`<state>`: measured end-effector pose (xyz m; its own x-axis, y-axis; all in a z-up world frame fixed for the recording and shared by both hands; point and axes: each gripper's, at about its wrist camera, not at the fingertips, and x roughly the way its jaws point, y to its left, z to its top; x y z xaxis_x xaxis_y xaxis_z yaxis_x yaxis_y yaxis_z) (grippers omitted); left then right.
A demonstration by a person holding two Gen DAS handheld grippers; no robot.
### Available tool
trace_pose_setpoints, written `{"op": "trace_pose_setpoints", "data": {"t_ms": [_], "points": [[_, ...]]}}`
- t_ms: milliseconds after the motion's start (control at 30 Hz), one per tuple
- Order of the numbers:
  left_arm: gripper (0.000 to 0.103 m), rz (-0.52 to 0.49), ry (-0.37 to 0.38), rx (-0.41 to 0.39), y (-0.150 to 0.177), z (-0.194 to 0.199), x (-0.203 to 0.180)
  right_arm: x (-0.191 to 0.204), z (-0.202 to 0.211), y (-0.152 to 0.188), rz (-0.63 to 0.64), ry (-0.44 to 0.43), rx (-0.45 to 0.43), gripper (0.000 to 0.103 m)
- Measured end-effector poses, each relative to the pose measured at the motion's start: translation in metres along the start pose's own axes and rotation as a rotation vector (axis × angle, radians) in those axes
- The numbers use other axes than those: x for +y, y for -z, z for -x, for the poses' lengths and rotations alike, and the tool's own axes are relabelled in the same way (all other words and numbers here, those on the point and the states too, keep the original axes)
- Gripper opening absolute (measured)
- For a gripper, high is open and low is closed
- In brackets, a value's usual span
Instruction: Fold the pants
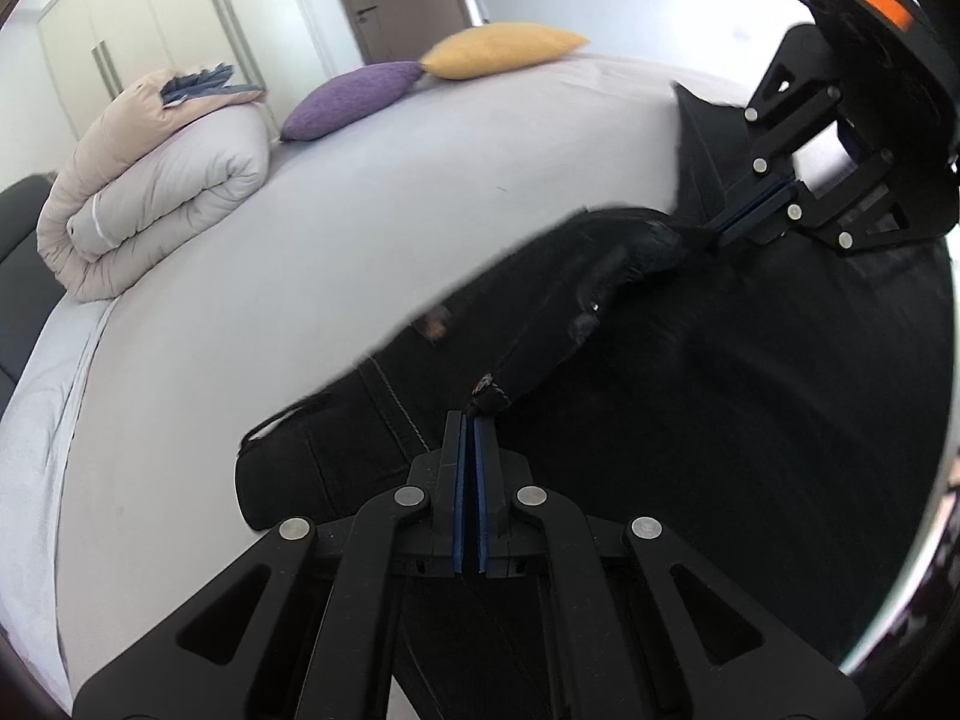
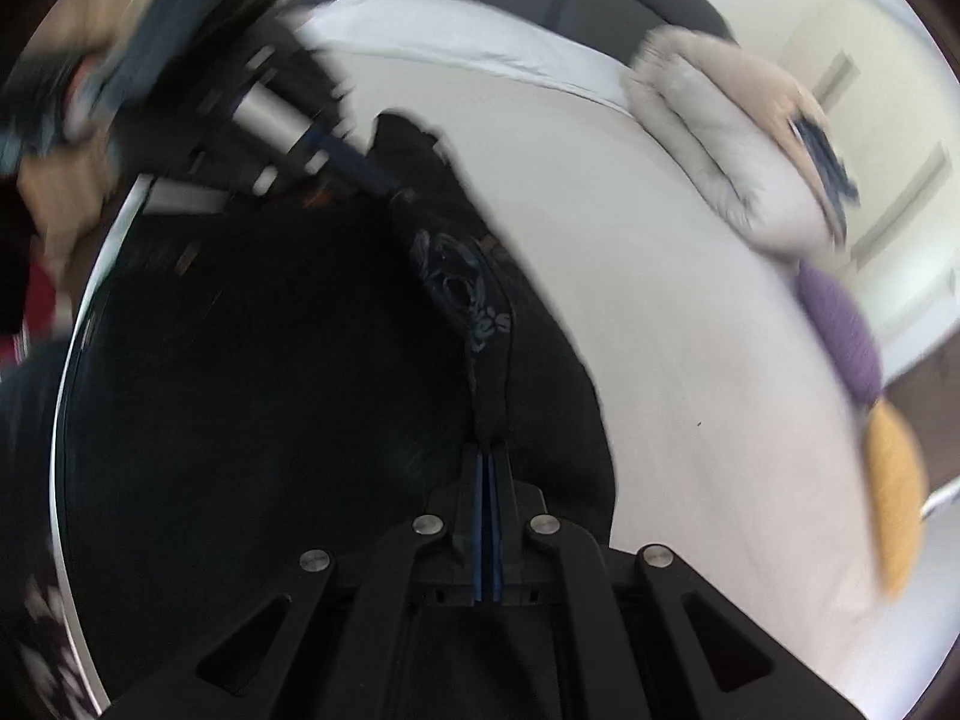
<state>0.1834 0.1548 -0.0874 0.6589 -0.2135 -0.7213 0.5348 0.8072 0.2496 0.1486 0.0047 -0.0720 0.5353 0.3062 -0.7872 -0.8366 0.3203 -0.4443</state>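
Observation:
Black pants (image 1: 690, 396) lie on the white bed sheet (image 1: 372, 222). My left gripper (image 1: 469, 420) is shut on one end of the waistband, which is pulled taut and raised. My right gripper (image 1: 717, 234) is shut on the other end of the waistband. In the right wrist view the right gripper (image 2: 489, 450) pinches the waistband (image 2: 480, 324), which stretches away to the blurred left gripper (image 2: 384, 186). The rest of the pants (image 2: 270, 420) hangs dark below both grippers.
A rolled duvet (image 1: 156, 180) sits at the far left of the bed, with a purple pillow (image 1: 354, 99) and a yellow pillow (image 1: 498, 48) along the far edge. Wardrobe doors and a brown door stand behind. A person's arm (image 2: 54, 180) is at the left.

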Motion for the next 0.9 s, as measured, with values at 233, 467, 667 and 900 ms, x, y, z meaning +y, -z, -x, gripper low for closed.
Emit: {"op": "trace_pose_setpoints", "data": {"t_ms": [233,467,667,900], "points": [[0.001,-0.168,0.019,0.059,0.058,0.045,-0.074,0.11,0.019,0.03,0.454,0.116,0.086,0.002],[0.001,-0.17,0.068,0.104,0.103,0.077,-0.112,0.169,0.037,0.042,0.577,0.125,0.066,0.002],[0.001,-0.213,0.069,0.141,0.133,0.095,-0.139,0.185,0.04,0.049,0.625,0.143,0.061,0.002],[0.001,-0.204,0.091,0.143,0.143,0.112,-0.143,0.194,0.053,0.053,0.616,0.157,0.052,0.002]]}}
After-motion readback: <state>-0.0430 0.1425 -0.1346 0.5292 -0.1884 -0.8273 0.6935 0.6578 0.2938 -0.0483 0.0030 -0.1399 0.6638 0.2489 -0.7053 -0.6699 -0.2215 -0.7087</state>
